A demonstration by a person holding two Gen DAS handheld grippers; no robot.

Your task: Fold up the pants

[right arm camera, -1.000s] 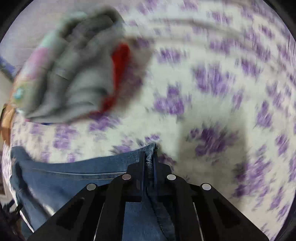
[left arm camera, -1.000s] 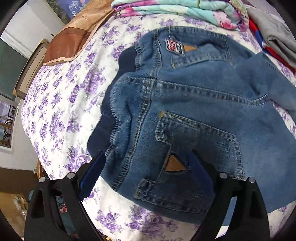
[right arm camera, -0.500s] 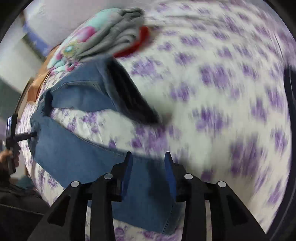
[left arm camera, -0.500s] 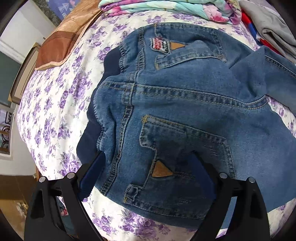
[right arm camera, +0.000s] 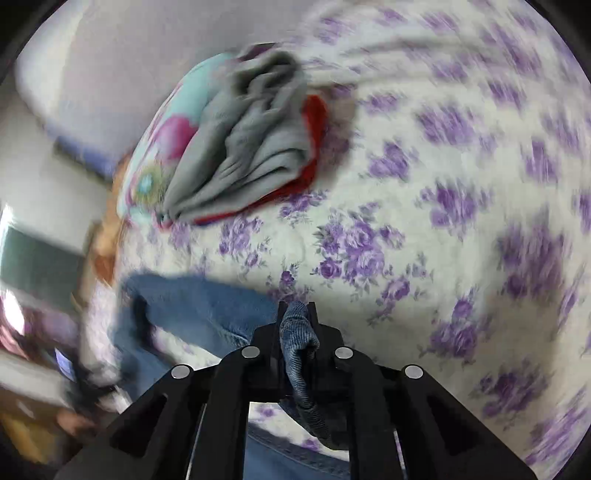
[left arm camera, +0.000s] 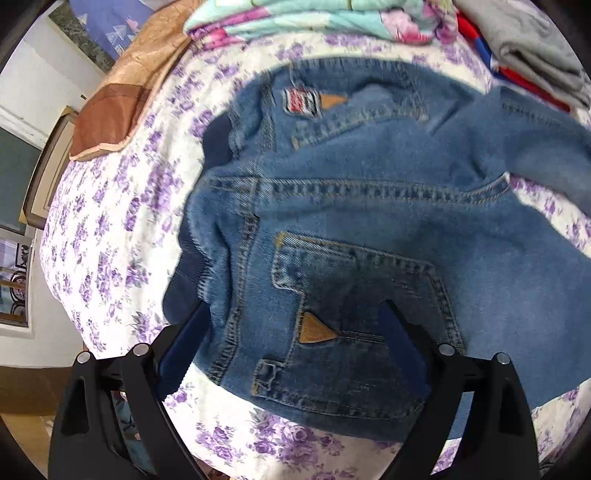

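1. Left wrist view. A pair of blue denim jeans [left arm camera: 369, 206], seat side up with two back pockets showing, lay spread on the white bedsheet printed with purple flowers [left arm camera: 110, 236]. The dark ribbed waistband faced the left edge of the bed; one leg ran off to the right.
2. The left gripper [left arm camera: 295, 317] hovered over the near back pocket, jaws spread wide, holding nothing; whether its blue pads touched the cloth could not be told.
3. Behind the jeans: a tan and brown cushion [left arm camera: 122, 99], a folded turquoise and pink floral blanket [left arm camera: 314, 18], folded grey cloth over red fabric [left arm camera: 524, 40].
4. Right wrist view, heavily blurred. The right gripper [right arm camera: 295, 314] had its jaws pressed together on a bunched fold of denim, probably the hem of a leg; the rest of that leg trailed down and left over the sheet.
5. Handling, as a judgement: denim is heavyish, limp but thick, not slippery, not fragile. Seams and hems are bulky and grip well. Best holds look like the leg hem on the right and the waistband corner on the left, so the cloth hangs flat when carried over.
6. Against half a second earlier: the right jaws were apart then, over flat denim; now they pinched it. The left view sat slightly further back from the jeans, jaws unchanged.
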